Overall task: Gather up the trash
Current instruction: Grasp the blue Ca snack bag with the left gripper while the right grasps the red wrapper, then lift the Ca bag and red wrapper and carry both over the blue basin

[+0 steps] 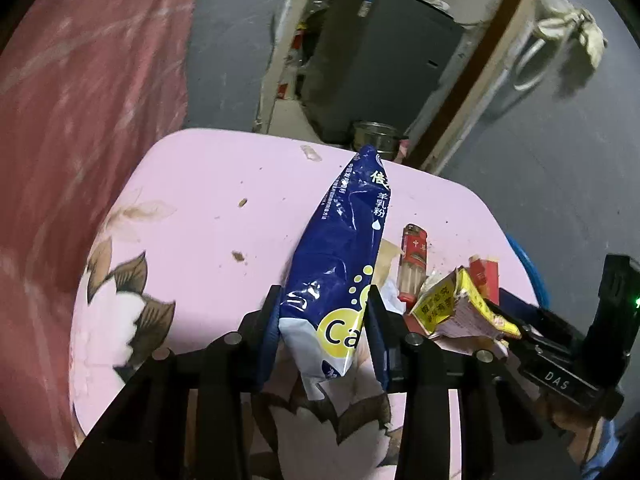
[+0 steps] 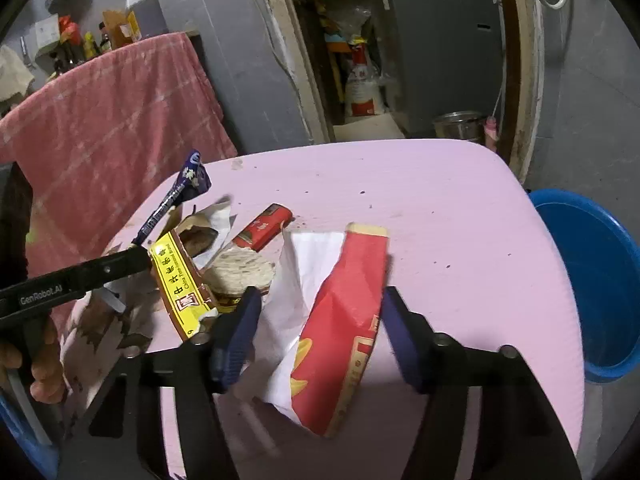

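My left gripper is shut on a blue and white milk-powder bag that stands upright above the pink table. The bag also shows edge-on in the right wrist view. My right gripper has its jaws around a red and white paper packet; the pads look close to its sides, and contact is unclear. A trash pile lies left of it: a yellow-labelled torn box, a round cracker, and a red lighter, which also shows in the left wrist view.
A blue basin stands on the floor right of the table. A pink cloth hangs at the left. A metal pot sits behind the table by a doorway. Crumbs dot the tabletop.
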`<action>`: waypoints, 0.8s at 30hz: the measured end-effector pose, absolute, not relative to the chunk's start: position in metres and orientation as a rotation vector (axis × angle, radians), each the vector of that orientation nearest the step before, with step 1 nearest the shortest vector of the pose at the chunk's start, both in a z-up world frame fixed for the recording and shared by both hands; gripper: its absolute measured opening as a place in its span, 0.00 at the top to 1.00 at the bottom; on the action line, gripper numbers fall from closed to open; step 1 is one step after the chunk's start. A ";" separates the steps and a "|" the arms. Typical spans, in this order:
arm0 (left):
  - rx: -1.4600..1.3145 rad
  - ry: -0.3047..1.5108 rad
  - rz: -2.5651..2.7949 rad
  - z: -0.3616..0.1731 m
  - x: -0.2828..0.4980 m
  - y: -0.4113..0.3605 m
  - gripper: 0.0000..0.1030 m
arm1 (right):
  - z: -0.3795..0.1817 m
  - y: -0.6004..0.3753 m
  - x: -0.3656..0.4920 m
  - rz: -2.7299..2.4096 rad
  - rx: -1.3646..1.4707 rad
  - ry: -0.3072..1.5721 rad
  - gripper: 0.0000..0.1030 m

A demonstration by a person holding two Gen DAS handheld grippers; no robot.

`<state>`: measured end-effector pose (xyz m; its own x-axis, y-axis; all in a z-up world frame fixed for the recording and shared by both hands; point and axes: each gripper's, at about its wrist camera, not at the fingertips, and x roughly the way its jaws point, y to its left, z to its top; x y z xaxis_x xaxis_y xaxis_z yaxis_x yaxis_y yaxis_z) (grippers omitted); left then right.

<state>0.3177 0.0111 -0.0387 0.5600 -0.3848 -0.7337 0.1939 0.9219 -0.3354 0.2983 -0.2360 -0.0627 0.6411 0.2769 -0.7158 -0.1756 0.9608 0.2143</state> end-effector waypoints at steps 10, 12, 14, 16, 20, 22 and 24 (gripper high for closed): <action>-0.408 0.896 -0.287 -0.032 0.279 0.027 0.70 | -0.061 -0.238 0.287 0.284 0.158 0.827 0.62; -0.440 0.891 -0.285 -0.029 0.272 0.030 0.71 | -0.062 -0.238 0.286 0.291 0.164 0.830 0.69; -0.472 0.881 -0.276 -0.027 0.264 0.033 0.72 | -0.063 -0.238 0.283 0.306 0.173 0.837 0.78; -0.511 0.870 -0.278 -0.026 0.256 0.035 0.72 | -0.063 -0.237 0.280 0.317 0.168 0.837 0.79; -0.560 0.860 -0.280 -0.023 0.244 0.037 0.73 | -0.059 -0.232 0.268 0.328 0.144 0.811 0.81; -0.588 0.850 -0.282 -0.022 0.237 0.035 0.74 | -0.055 -0.231 0.260 0.327 0.133 0.784 0.82; -0.605 0.835 -0.289 -0.020 0.228 0.033 0.74 | -0.051 -0.233 0.253 0.328 0.132 0.756 0.84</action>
<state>0.2285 0.0328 -0.0204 0.6452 -0.4664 -0.6052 0.0077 0.7960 -0.6053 0.2534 -0.2332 -0.0508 0.6798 0.3387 -0.6505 -0.2445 0.9409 0.2343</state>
